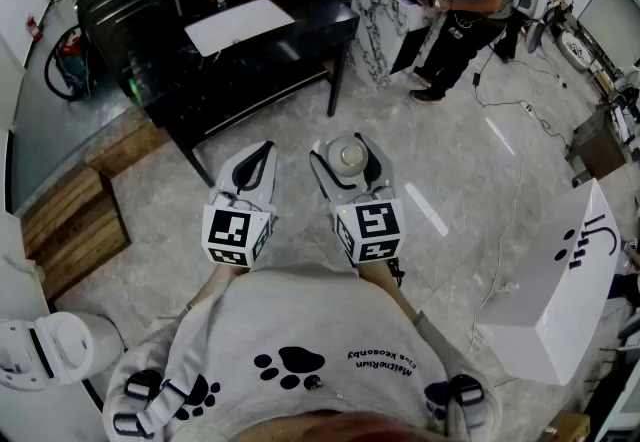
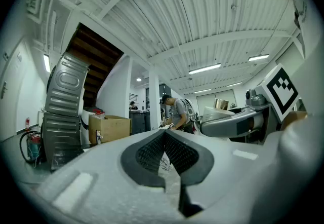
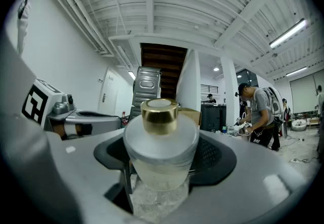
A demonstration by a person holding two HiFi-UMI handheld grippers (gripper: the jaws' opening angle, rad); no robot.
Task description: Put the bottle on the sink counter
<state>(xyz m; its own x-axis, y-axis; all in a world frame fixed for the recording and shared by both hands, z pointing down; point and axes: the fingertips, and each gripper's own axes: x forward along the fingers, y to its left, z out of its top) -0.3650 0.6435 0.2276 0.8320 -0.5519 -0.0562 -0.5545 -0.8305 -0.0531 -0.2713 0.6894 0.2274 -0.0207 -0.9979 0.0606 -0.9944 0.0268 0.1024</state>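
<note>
In the head view the bottle [image 1: 349, 156] is only a pale round top, held above the floor [image 1: 470, 180] between the right gripper's [image 1: 346, 147] jaws. The right gripper view adds its frosted glass body and gold cap. The left gripper's [image 2: 163, 136] jaws are pressed together, empty.

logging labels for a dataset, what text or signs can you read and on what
No text reads clearly.
shirt print: two lines, upside down, too blurred to quote.
white box: a dark hook-shaped logo, no words.
marker cubes: square patterns, no letters.
bottle: no label shows.
</note>
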